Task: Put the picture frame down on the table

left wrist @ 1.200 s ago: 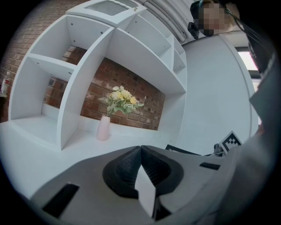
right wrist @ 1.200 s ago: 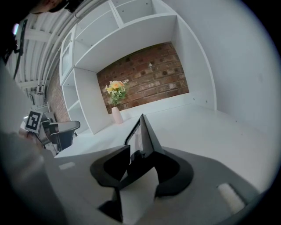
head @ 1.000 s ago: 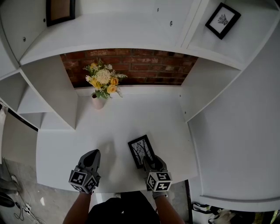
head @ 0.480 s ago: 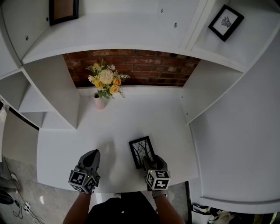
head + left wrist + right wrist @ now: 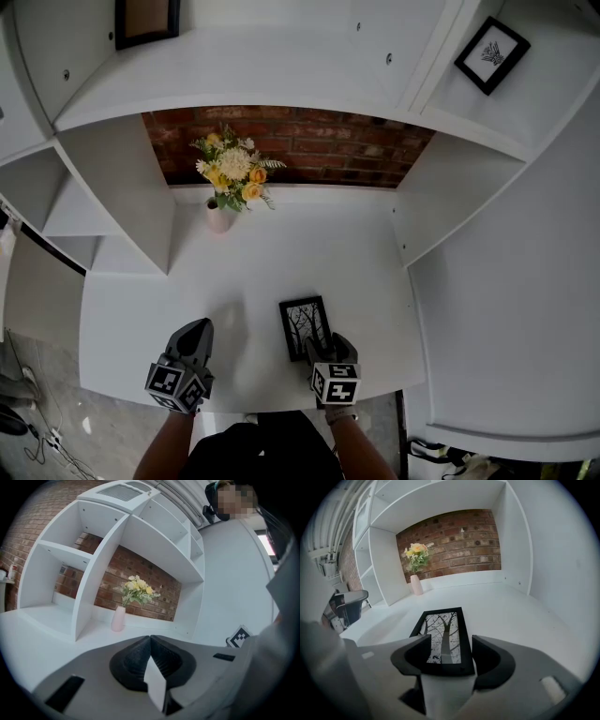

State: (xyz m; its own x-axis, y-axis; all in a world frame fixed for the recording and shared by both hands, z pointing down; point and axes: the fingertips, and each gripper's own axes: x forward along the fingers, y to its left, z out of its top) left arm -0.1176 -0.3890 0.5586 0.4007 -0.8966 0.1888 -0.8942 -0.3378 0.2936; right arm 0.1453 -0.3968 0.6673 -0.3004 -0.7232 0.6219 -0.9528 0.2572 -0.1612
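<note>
Two hand-held grippers sit over the near edge of a white table. The left gripper, at 7 o'clock, has its fingers pressed together with nothing between them. The right gripper, at 5 o'clock, has its fingers spread. The black picture frame lies flat on the table, its near end between them. At 11 o'clock, well apart from it and against a brick wall, a pink vase holds yellow and white flowers. White shelves ring the table. A compartment at 1 o'clock holds a small framed print; one at 11 o'clock holds a dark frame.
</note>
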